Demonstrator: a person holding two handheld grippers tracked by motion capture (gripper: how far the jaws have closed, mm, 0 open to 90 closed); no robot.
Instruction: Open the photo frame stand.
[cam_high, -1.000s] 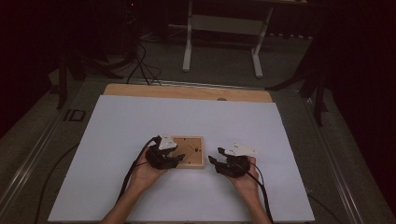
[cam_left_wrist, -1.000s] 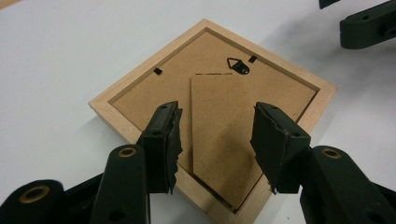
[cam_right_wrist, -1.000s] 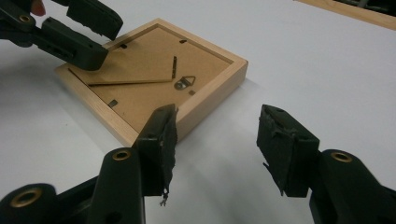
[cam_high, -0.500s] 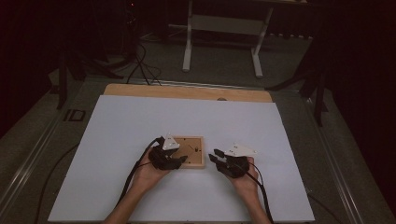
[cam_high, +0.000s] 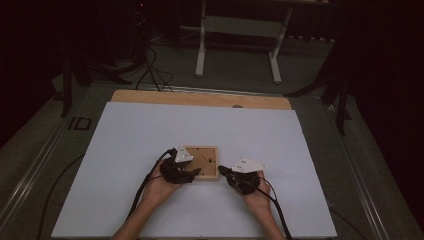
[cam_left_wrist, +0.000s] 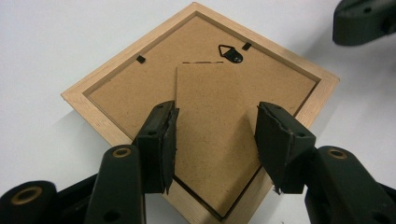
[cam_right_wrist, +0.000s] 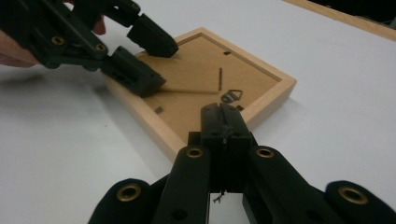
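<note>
A light wooden picture frame lies face down on the white table top. Its brown backing carries a fold-out stand flap and a small black hanger. My left gripper is open, its jaws straddling the flap's lower end at the frame's near corner; it also appears as the left gripper and the left gripper. Shut with nothing in it, my right gripper points at the frame's rim beside the hanger, the right gripper being just right of the frame.
The table's wooden far edge borders the white sheet. A white stand and cables sit on the dark floor beyond. Cables trail from both grippers toward the near edge.
Both hands have shifted only slightly; the left gripper has edged a little right over the frame's near corner. The frame has stayed in place.
</note>
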